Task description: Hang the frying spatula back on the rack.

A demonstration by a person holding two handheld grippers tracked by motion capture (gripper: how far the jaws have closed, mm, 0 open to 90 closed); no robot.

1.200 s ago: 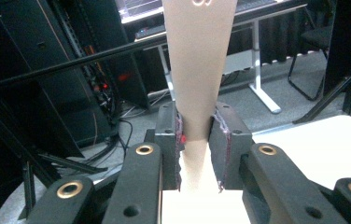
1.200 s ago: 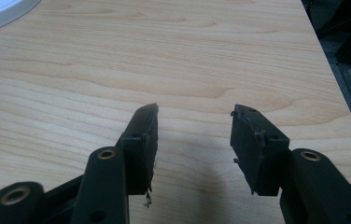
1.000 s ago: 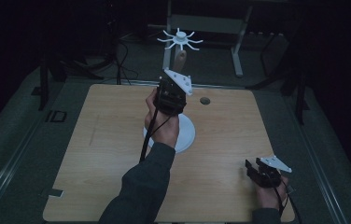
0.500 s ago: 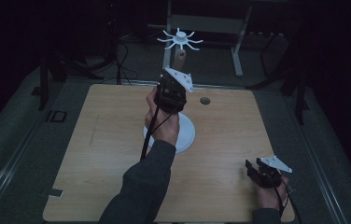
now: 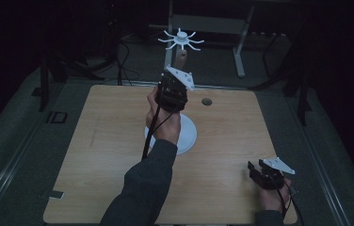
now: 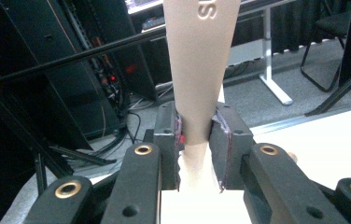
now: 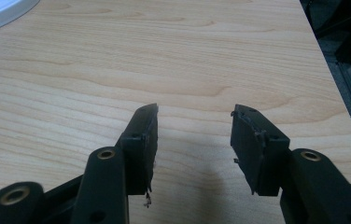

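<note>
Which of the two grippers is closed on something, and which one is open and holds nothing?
The left gripper, raised over the table's middle, is shut on the beige post. The right gripper, low over the wooden table near its corner, has open jaws with nothing between them.

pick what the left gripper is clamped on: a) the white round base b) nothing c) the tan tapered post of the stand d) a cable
c: in the left gripper view the left gripper has both pads pressed against the tan tapered post, above the white round base.
</note>
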